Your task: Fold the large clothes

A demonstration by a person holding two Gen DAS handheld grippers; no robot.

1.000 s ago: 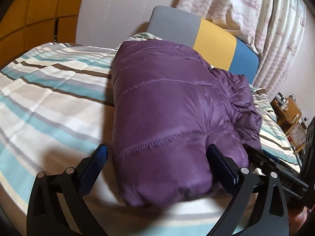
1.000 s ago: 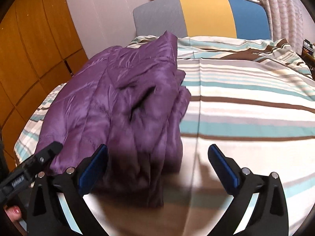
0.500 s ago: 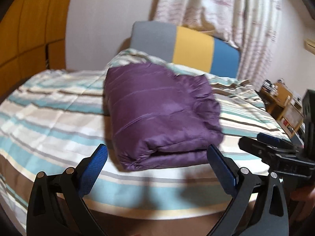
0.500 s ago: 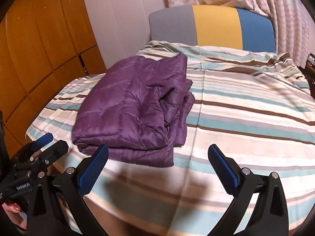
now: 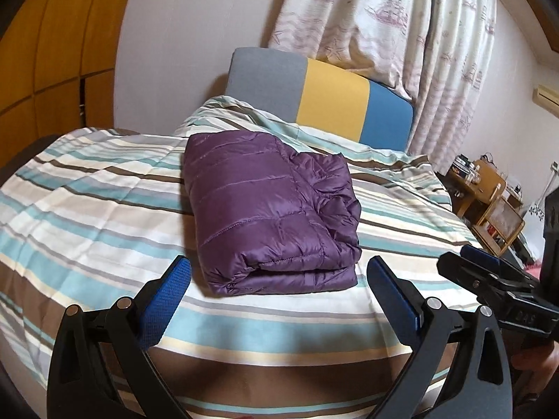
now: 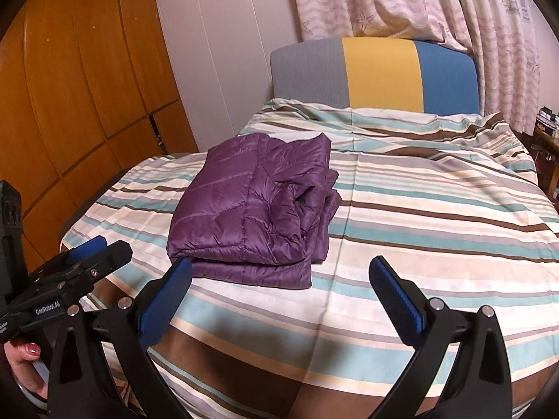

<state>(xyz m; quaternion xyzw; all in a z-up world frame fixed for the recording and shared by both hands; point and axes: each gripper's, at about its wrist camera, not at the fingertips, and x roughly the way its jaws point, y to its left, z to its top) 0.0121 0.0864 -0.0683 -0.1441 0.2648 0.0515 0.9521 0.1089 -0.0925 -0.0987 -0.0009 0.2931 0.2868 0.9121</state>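
A purple quilted jacket (image 5: 269, 209) lies folded into a compact rectangle on the striped bedspread (image 5: 87, 202). In the right wrist view the same jacket (image 6: 255, 206) sits left of centre. My left gripper (image 5: 279, 279) is open, held back from the bed's near edge, just short of the jacket's fold. My right gripper (image 6: 281, 281) is also open and empty, off the jacket's near right corner. Each gripper shows at the other view's edge: the right gripper (image 5: 485, 269), the left gripper (image 6: 94, 249).
A grey, yellow and blue headboard (image 6: 377, 73) stands at the far end under patterned curtains (image 5: 384, 24). Wooden wardrobe doors (image 6: 87, 76) line the left wall. A wooden side shelf (image 5: 489, 202) with small items is on the right. A hand (image 6: 24, 356) holds the left tool.
Both grippers have pulled back and up from the jacket, which filled the views a second ago. The jacket now lies alone on the bed, folded, with nothing touching it.
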